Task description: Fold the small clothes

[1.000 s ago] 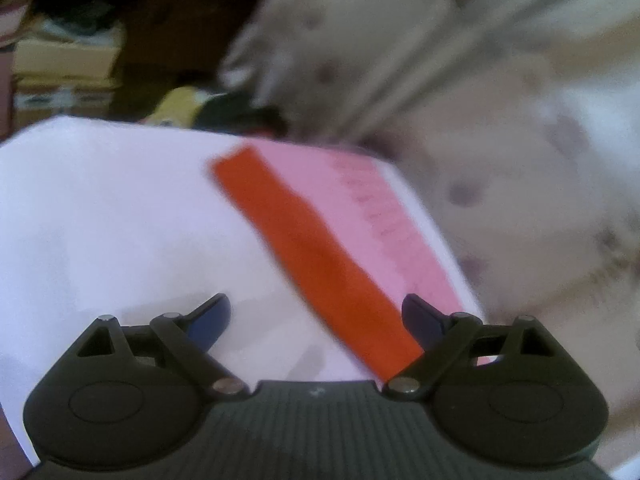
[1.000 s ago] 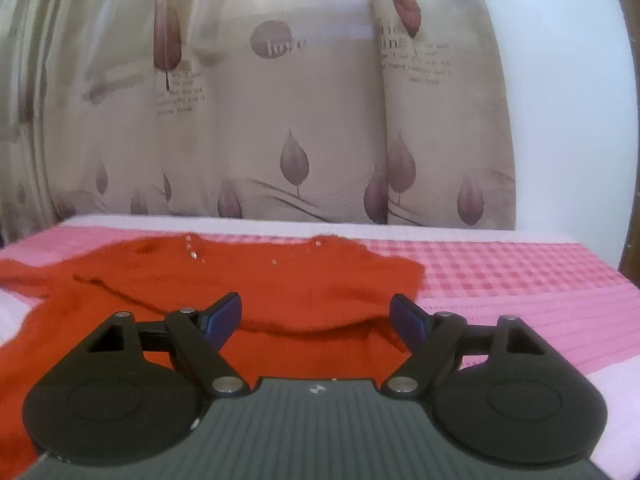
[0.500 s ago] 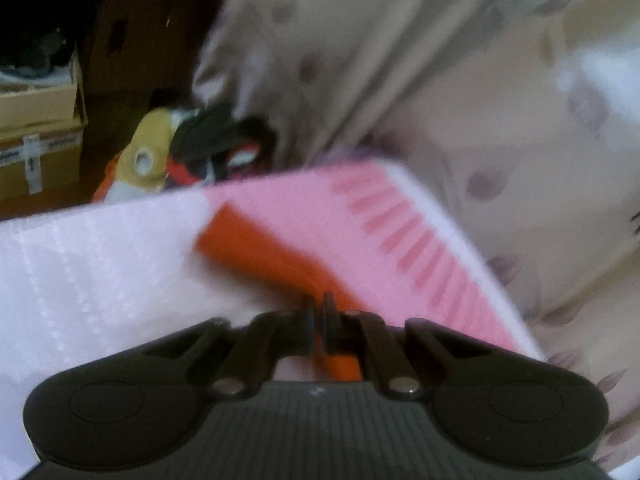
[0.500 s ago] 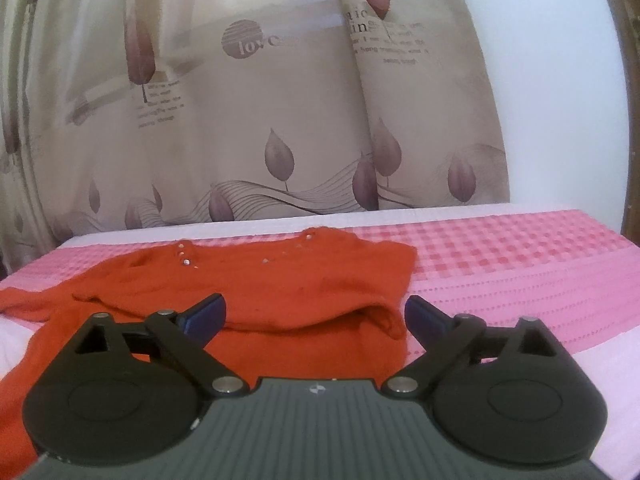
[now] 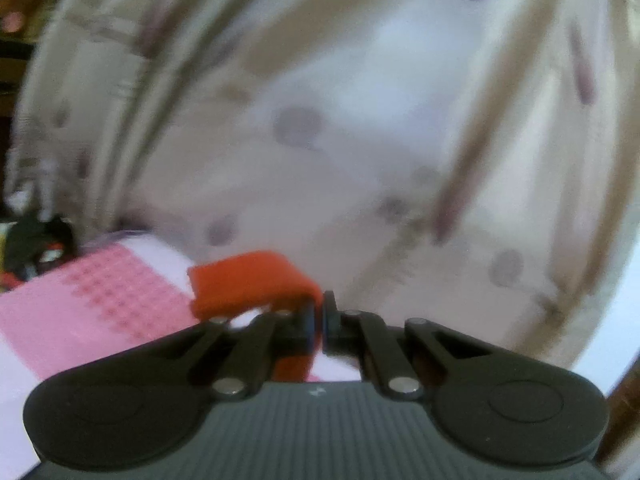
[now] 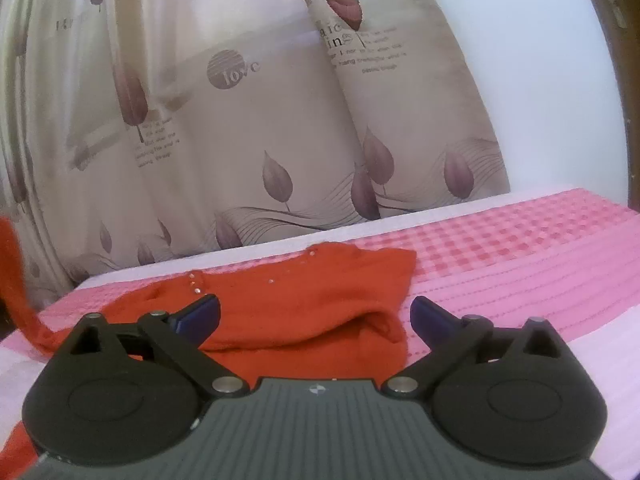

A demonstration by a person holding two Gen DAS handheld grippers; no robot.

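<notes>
A small orange-red knit sweater [image 6: 304,304] with small beads near the neck lies on a pink checked bedcover [image 6: 520,256]. My left gripper [image 5: 319,312] is shut on the sweater's sleeve [image 5: 248,280] and holds it lifted off the bed; the cuff end hangs forward of the fingers. The raised sleeve also shows at the left edge of the right wrist view [image 6: 16,280]. My right gripper [image 6: 316,314] is open and empty, low over the sweater's folded lower part, one finger on each side of it.
A beige curtain with leaf prints [image 6: 248,128] hangs right behind the bed. A white wall [image 6: 520,80] and a dark wooden frame [image 6: 616,40] stand at the right. Dark clutter [image 5: 36,240] sits beyond the bed's left end.
My left gripper closed on the orange sleeve and lifted it, swinging toward the curtain. My right gripper stayed open and shifted a little left over the sweater.
</notes>
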